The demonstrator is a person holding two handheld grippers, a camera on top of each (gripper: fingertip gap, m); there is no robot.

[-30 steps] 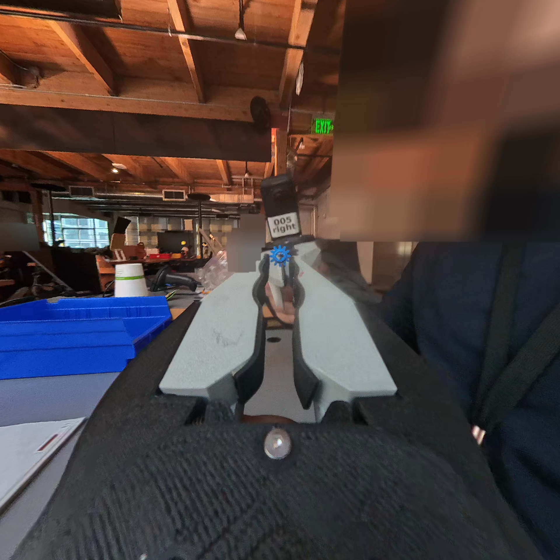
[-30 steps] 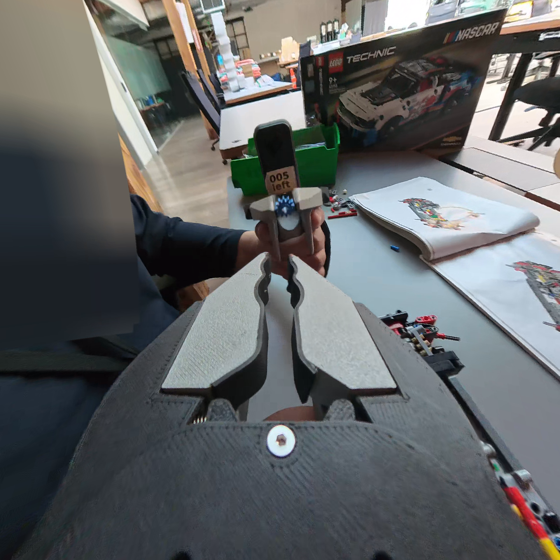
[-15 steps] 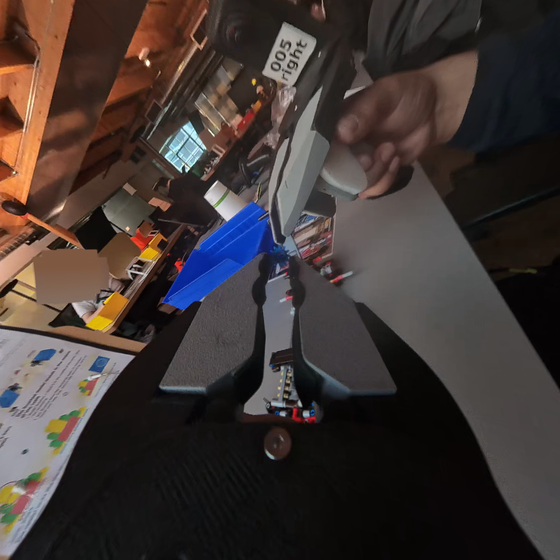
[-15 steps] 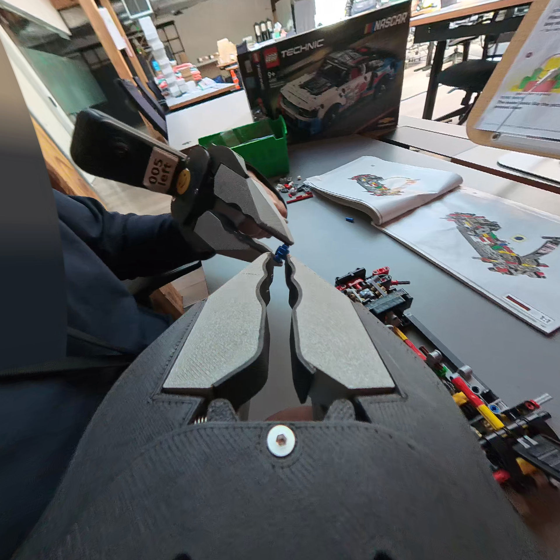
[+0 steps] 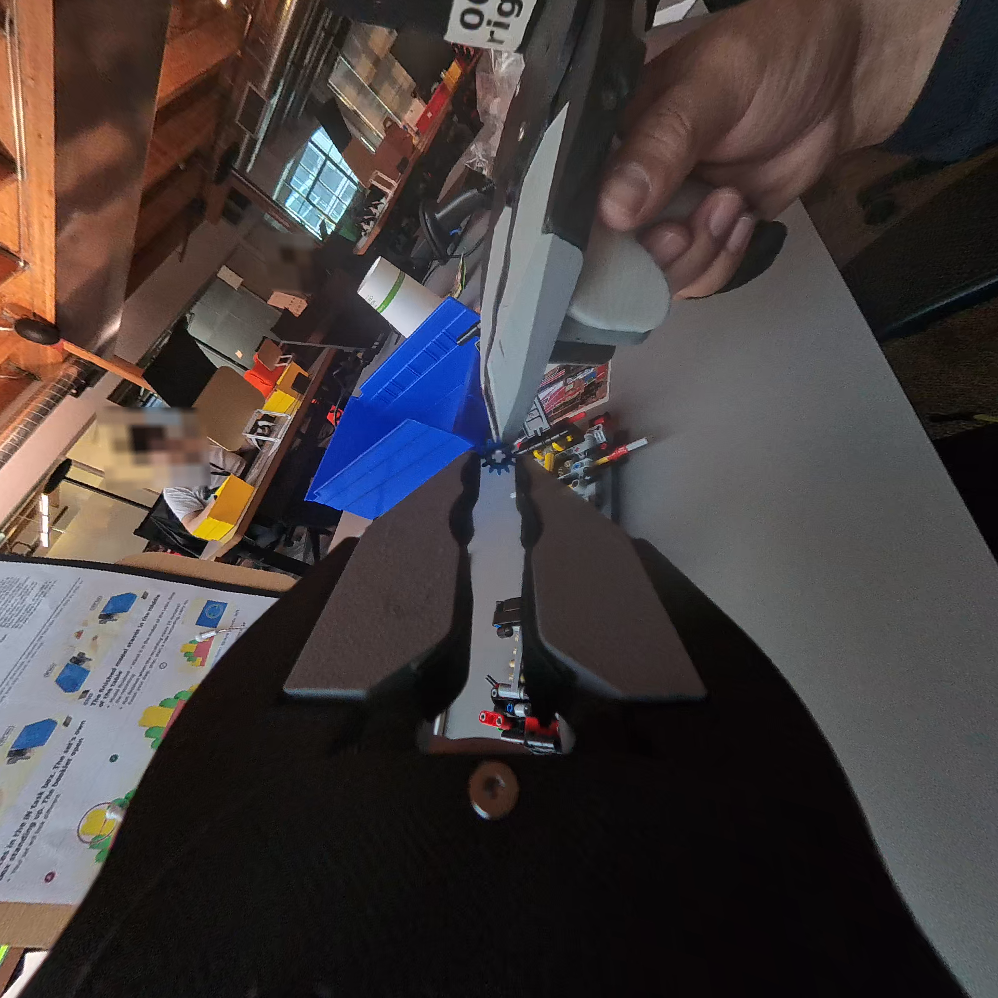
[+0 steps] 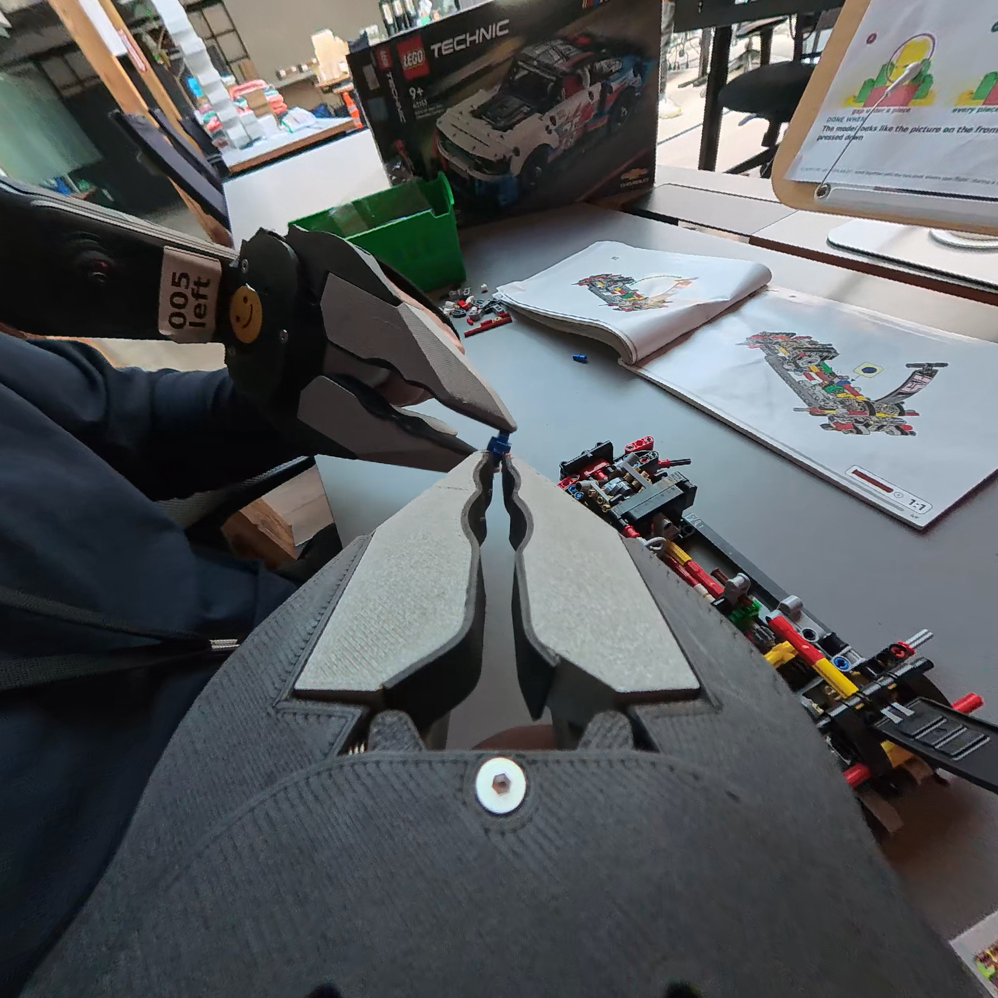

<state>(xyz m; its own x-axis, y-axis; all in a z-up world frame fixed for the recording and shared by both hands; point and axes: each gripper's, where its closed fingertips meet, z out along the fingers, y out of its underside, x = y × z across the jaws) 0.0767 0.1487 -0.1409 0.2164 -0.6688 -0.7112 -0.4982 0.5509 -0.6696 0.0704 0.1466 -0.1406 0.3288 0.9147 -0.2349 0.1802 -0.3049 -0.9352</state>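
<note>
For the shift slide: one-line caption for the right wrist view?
Two handheld grippers meet tip to tip at a small blue gear above a grey table.

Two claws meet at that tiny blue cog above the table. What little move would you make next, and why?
Probably open the right gripper a little. Its fingertips are together and only meet the edge of the blue cog, so it cannot take hold as it stands. The left gripper pinches the cog between its own tips above the grey table, so the cog should stay put.
</note>
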